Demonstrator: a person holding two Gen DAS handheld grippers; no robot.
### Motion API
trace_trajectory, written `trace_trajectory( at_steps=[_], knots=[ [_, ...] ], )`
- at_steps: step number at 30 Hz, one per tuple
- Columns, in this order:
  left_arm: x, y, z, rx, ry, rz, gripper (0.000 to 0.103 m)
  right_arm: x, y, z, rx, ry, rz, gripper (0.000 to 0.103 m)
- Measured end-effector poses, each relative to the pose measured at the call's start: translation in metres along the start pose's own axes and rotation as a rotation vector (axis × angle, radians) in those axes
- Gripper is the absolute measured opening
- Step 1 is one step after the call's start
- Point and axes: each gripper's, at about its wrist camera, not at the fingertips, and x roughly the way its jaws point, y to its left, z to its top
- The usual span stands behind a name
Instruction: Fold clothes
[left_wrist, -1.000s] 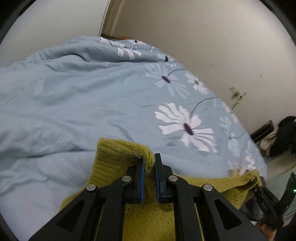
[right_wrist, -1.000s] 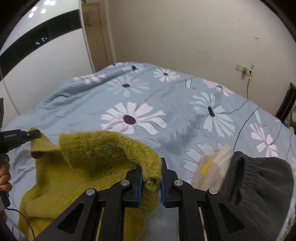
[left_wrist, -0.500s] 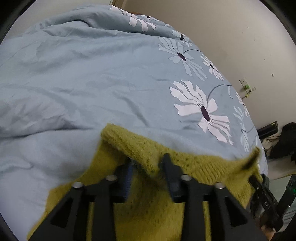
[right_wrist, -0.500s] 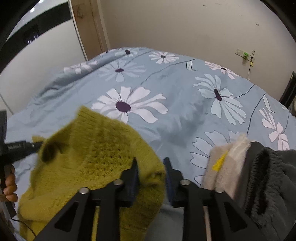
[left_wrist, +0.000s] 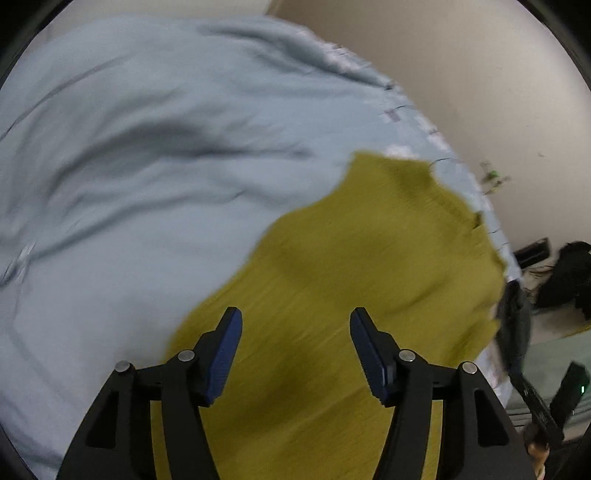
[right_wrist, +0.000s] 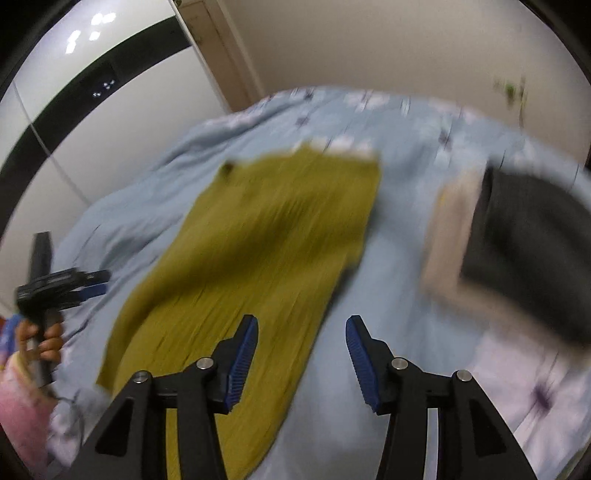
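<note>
Lying flat on the bed (left_wrist: 110, 184), the yellow sweater (left_wrist: 351, 277) stretches lengthwise away from both released tongs, left tongs (left_wrist: 295, 349) directly over it, right tongs (right_wrist: 301, 354) beside its right edge.

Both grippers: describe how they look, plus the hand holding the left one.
The left gripper and the right gripper match: matte black angular linkage arms with round silver pivot pins, each finger faced with a ribbed blue pad. In the right wrist view the left gripper has a black handle gripped by a bare hand; no sleeve is visible there.
</note>
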Motion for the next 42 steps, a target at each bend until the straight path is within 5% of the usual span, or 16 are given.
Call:
trace_trajectory(
  at_steps=[6, 18, 21, 26, 30, 37, 42],
  knots=[
    [0.013, 0.071, -0.044, -0.154, 0.031, 0.048, 0.062, 0.009, 0.011, -0.068, 0.102, 0.082, 0.079, 0.053],
    [0.031, 0.117, -0.065, -0.287, 0.056, -0.007, 0.062, 0.037, 0.030, -0.095, 0.256, 0.152, 0.098, 0.050],
    [0.032, 0.115, -0.068, -0.280, 0.062, -0.052, 0.061, 0.041, 0.035, -0.094, 0.249, 0.164, 0.103, 0.036],
    [0.033, 0.104, -0.074, -0.257, 0.080, -0.129, 0.054, 0.045, 0.041, -0.098, 0.258, 0.169, 0.113, 0.030],
    [0.034, 0.095, -0.080, -0.226, 0.102, -0.095, 0.011, 0.042, 0.042, -0.101, 0.280, 0.163, 0.132, 0.014],
    [-0.015, 0.054, -0.082, -0.148, 0.028, -0.197, 0.010, 0.002, 0.026, -0.087, 0.337, 0.019, 0.183, 0.011],
    [-0.074, 0.006, -0.081, -0.075, -0.022, -0.403, 0.010, -0.061, 0.016, -0.062, 0.287, -0.128, 0.184, 0.011]
  ],
)
